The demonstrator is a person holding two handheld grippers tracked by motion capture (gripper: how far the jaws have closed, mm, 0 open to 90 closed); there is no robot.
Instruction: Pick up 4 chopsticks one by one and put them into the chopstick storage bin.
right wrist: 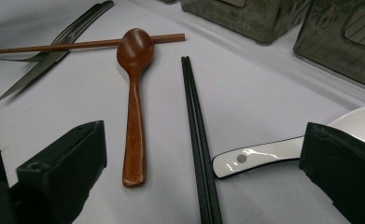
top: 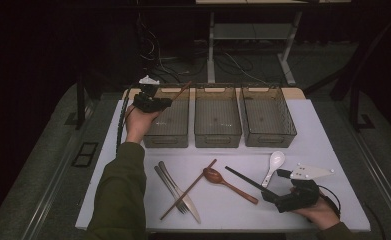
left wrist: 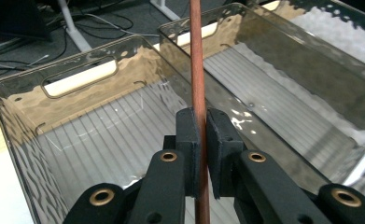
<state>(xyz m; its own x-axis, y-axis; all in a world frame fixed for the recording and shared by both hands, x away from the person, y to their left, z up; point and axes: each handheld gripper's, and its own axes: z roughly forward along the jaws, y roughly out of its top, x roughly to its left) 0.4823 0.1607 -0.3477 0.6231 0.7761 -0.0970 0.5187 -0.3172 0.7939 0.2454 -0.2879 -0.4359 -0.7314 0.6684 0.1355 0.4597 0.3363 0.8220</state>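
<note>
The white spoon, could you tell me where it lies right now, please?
In the high view the white spoon lies on the table's right side, below the rightmost bin, between the black chopsticks and the right tool.

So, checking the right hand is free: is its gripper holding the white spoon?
No: the right gripper stands wide open, and the white spoon lies on the table between its jaws, untouched by either.

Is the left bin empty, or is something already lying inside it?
Empty: the left bin shows a bare ribbed floor; the brown chopstick is above it, clamped in the left tool.
</note>
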